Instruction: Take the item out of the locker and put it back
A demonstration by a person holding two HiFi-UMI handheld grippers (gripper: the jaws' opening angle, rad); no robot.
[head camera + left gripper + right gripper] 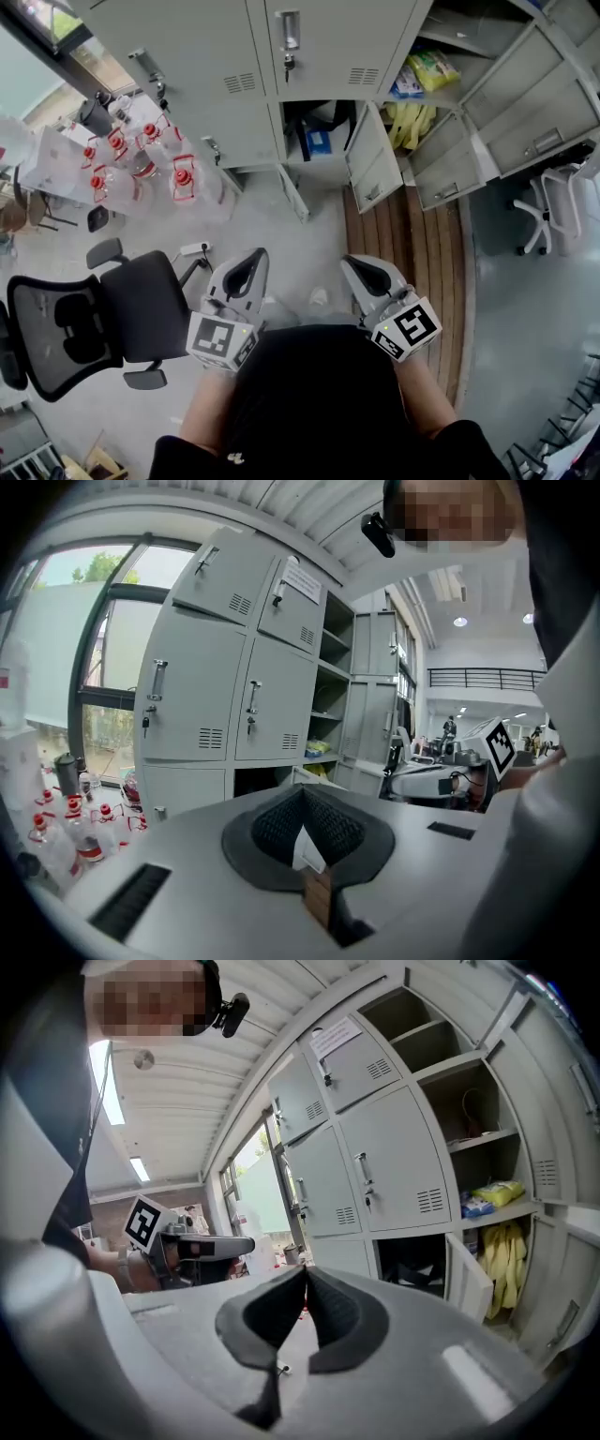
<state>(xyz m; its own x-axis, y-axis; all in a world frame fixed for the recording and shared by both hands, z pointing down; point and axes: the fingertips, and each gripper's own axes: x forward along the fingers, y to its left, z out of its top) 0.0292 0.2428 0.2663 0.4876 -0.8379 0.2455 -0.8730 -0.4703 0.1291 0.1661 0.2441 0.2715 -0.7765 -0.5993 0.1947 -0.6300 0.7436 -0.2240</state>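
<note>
Left gripper (pixel 254 257) and right gripper (pixel 351 262) are both clamped shut, empty. The open locker (pixel 373 157) sits well ahead, a bit closer to the right one.

Lockers (pixel 323 70) pale grey; packet (pixel 434 68) yellow; bottle caps (pixel 183 175) red; office chair (pixel 145 307) black; floor planks (pixel 422 253) brown.

The locker bank (pixel 328 47) runs off the head view's top edge. Inside its open lower compartment (pixel 337 114), a blue item (pixel 319 142) lies in shadow, too dark to identify. Red-capped bottles (pixel 80 841) near the left gripper view's edge are blurred.
</note>
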